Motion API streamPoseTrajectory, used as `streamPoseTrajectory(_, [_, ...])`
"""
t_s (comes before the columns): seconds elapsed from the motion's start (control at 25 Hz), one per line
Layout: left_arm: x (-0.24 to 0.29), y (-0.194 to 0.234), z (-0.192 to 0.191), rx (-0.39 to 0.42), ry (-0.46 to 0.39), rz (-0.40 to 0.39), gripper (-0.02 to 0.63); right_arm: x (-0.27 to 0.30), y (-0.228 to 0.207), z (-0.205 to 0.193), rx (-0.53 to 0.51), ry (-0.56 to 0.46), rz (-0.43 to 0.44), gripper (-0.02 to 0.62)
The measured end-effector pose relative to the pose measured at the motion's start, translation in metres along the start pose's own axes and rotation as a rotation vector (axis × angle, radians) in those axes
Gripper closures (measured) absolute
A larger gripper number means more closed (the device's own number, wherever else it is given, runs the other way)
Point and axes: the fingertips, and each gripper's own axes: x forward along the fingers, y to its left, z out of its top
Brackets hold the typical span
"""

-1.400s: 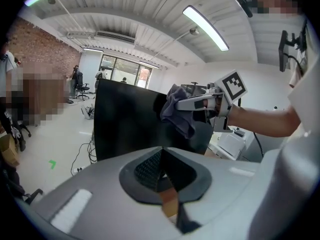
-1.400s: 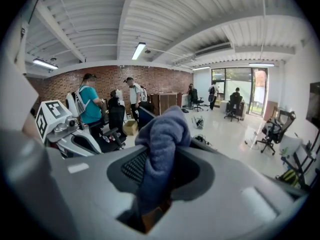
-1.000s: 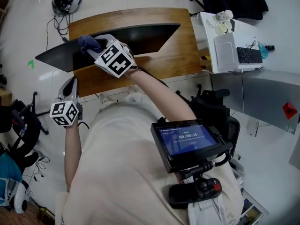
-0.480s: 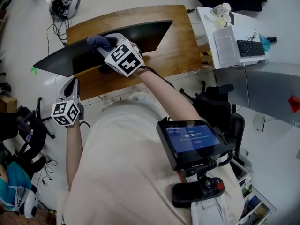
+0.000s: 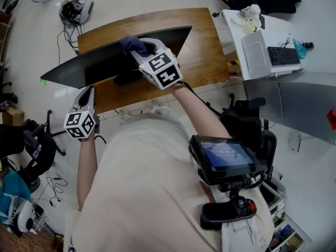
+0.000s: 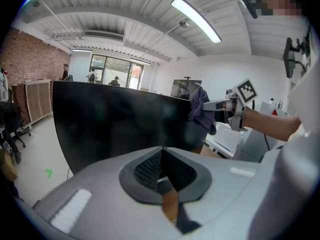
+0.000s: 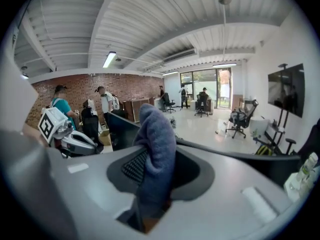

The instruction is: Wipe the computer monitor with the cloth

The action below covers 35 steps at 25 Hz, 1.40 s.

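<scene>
While the left gripper (image 5: 87, 91) is held low by the left end of the monitor (image 5: 79, 70), jaws together & empty, the right gripper (image 5: 140, 49) is stretched fwd, clamped on the cloth (image 5: 133, 44) at the monitor's top edge, the screen's dark face being seen only in the left gripper view.

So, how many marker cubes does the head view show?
2. One cube on the left gripper, by the table's edge; the other cube on the right gripper, holding the cloth at the monitor. None seems hidden.
</scene>
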Motion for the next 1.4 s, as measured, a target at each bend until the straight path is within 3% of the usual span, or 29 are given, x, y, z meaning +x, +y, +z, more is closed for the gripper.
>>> streamPoseTrajectory(0.24, [0.007, -0.011, 0.000, 0.007, -0.007, 0.008, 0.606, -0.052, -0.035, 0.004, 0.054, -0.094, -0.048, 0.483])
streamPoseTrajectory(0.44, [0.005, -0.012, -0.001, 0.002, -0.011, 0.032, 0.606, -0.067, -0.056, -0.003, 0.069, -0.104, -0.081, 0.483])
streamPoseTrajectory(0.88, [0.002, -0.019, -0.002, -0.056, -0.065, 0.127, 0.606, -0.095, -0.060, -0.010, 0.037, -0.200, -0.014, 0.480])
streamPoseTrajectory(1.08, [-0.002, -0.010, -0.018, -0.101, -0.083, 0.194, 0.606, -0.099, -0.064, -0.047, -0.021, -0.153, -0.029, 0.479])
streamPoseTrajectory(1.4, [-0.010, -0.006, -0.061, -0.164, -0.072, 0.279, 0.606, -0.089, -0.050, -0.120, 0.014, -0.059, 0.002, 0.477])
